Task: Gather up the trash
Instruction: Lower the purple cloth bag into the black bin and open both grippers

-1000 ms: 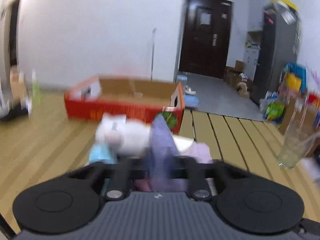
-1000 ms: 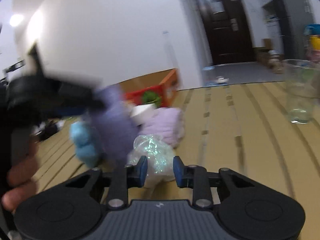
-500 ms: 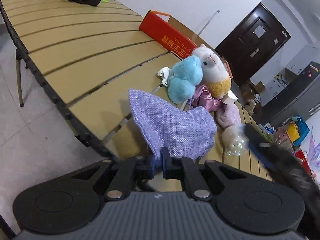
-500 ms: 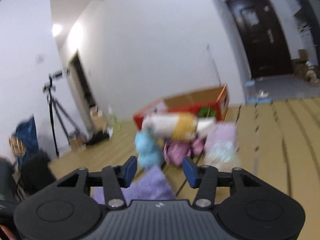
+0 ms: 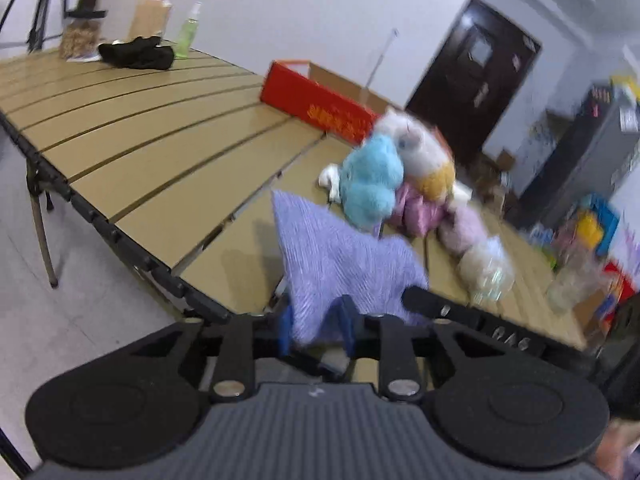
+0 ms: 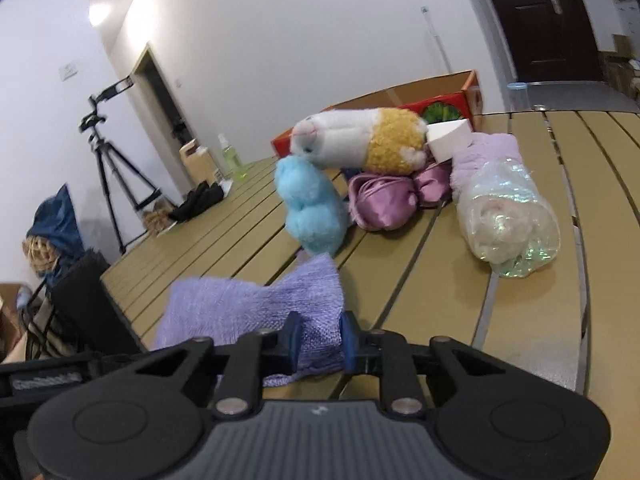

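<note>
A purple woven cloth bag (image 5: 340,256) hangs over the near edge of the slatted wooden table (image 5: 152,128). My left gripper (image 5: 316,328) has the bag's edge between its fingers. My right gripper (image 6: 320,340) is shut on the other side of the same bag (image 6: 256,312). Behind the bag lies a pile: a light blue plush (image 6: 312,208), a white and yellow plush (image 6: 360,144), shiny pink fabric (image 6: 384,200), a lilac plush (image 6: 484,152) and a clear wrapped bundle (image 6: 508,224).
A red cardboard box (image 5: 320,104) stands behind the pile. A black cloth (image 5: 138,54), a green spray bottle (image 5: 188,32) and a carton (image 5: 152,12) are at the table's far end. A clear glass (image 5: 572,280) stands at the right. A tripod (image 6: 108,152) stands on the floor.
My right gripper has come down and closed on the purple bag. My left gripper's fingers stand a little wider apart on the bag's edge. Both views shifted.
</note>
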A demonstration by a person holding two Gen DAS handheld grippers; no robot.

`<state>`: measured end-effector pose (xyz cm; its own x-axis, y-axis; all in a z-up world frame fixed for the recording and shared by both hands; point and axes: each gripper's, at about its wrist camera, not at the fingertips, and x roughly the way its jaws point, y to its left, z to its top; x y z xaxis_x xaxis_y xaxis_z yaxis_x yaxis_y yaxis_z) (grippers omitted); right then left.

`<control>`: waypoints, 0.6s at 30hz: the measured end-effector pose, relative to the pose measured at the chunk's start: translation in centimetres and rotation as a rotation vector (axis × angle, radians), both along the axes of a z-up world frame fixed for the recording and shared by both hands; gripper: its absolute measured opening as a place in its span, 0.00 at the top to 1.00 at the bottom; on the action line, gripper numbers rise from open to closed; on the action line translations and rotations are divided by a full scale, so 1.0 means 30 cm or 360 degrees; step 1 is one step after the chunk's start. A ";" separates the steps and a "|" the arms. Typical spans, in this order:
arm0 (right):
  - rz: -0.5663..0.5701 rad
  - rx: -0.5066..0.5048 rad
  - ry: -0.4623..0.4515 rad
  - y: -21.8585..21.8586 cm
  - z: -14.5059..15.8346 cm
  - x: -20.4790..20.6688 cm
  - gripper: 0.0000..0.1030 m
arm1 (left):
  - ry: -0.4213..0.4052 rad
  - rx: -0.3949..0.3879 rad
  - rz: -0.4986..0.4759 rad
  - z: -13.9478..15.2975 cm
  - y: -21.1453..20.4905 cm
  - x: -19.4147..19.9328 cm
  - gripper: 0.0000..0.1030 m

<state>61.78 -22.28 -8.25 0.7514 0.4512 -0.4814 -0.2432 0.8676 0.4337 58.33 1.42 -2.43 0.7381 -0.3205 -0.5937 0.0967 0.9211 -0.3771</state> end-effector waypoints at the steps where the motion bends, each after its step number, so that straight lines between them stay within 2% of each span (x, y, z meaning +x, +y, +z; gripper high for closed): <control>1: 0.0022 -0.0021 -0.0025 0.003 0.014 -0.014 0.89 | -0.0009 0.0019 -0.0011 -0.005 -0.004 -0.003 0.90; 4: 0.0034 -0.0093 -0.0106 0.005 0.056 -0.077 0.93 | 0.0004 -0.0020 -0.0024 -0.007 0.007 -0.013 0.93; 8: 0.0064 -0.0106 -0.0159 -0.018 0.111 -0.183 0.94 | -0.0013 -0.0072 -0.0059 0.013 0.015 -0.076 0.93; 11: 0.0164 -0.0171 -0.0243 -0.010 0.133 -0.296 0.94 | -0.0084 -0.0035 -0.0128 0.021 0.004 -0.171 0.94; 13: 0.0216 -0.0212 -0.0277 0.001 0.137 -0.357 0.94 | -0.0071 -0.0072 -0.0138 0.003 0.021 -0.226 0.94; 16: 0.0269 -0.0178 -0.0231 0.008 0.137 -0.438 0.94 | -0.0017 -0.0124 -0.0154 -0.038 0.045 -0.312 0.94; 18: 0.0348 -0.0191 -0.0252 0.027 0.143 -0.499 0.94 | 0.0016 -0.0133 -0.0184 -0.070 0.047 -0.359 0.94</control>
